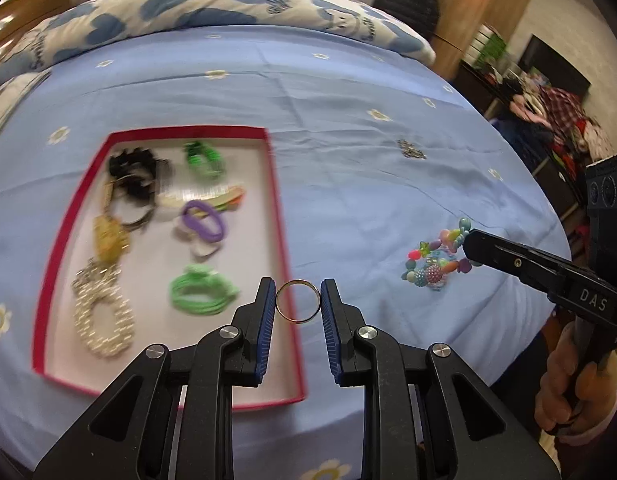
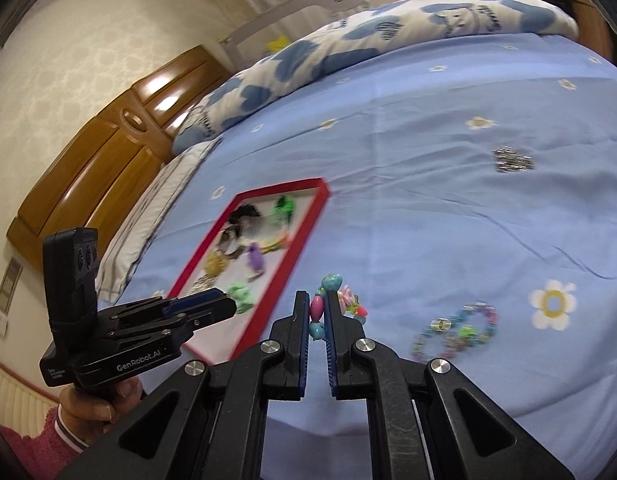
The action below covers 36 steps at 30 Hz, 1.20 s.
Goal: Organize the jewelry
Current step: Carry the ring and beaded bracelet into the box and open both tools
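A red-rimmed tray [image 1: 278, 216] with a white floor lies on the blue bedsheet and holds several bracelets and hair ties; it also shows in the right wrist view [image 2: 304, 236]. My left gripper [image 1: 298, 300] is shut on a thin gold ring [image 1: 298, 301], held above the tray's right rim. My right gripper [image 2: 317, 312] is shut on a colourful beaded bracelet [image 2: 331, 282], lifted a little off the sheet; in the left wrist view the bracelet [image 1: 432, 262] hangs at the right gripper's tip.
A small silver sparkly piece [image 1: 411, 149] lies farther back on the sheet, also in the right wrist view [image 2: 512, 159]. A pastel bead bracelet [image 2: 456, 332] lies right of my right gripper. A heart-print pillow [image 1: 212, 8] lines the far edge.
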Each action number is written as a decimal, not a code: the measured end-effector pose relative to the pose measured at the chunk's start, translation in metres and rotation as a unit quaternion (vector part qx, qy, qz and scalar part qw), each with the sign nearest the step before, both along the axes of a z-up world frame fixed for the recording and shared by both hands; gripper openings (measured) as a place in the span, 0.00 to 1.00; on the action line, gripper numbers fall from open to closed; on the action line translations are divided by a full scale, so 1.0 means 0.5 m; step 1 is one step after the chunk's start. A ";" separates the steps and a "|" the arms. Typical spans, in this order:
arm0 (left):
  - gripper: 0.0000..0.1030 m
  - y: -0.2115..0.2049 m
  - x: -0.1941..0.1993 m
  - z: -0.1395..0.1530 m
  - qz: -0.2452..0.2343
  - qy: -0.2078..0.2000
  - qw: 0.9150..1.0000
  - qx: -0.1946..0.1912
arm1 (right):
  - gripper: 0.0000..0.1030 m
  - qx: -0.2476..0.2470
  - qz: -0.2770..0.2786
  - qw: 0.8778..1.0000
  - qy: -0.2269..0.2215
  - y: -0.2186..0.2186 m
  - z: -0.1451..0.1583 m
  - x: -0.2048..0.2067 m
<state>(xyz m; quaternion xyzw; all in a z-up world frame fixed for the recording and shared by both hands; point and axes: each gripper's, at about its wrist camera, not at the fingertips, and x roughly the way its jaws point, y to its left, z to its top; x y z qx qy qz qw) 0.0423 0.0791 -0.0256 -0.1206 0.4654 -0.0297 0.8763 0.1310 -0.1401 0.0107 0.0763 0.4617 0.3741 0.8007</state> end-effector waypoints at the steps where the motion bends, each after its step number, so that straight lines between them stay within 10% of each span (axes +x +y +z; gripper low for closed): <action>1: 0.20 0.011 -0.006 0.000 0.006 0.000 1.000 0.000 | 0.07 0.001 0.007 1.000 0.000 0.013 0.001 -0.004; 23: 0.20 0.152 -0.080 -0.045 0.067 0.028 0.997 0.006 | 0.07 0.011 0.130 0.991 0.005 0.249 0.007 -0.068; 36: 0.20 0.156 -0.063 -0.104 0.065 0.069 0.995 0.017 | 0.07 -0.031 0.135 0.989 0.058 0.288 -0.095 -0.052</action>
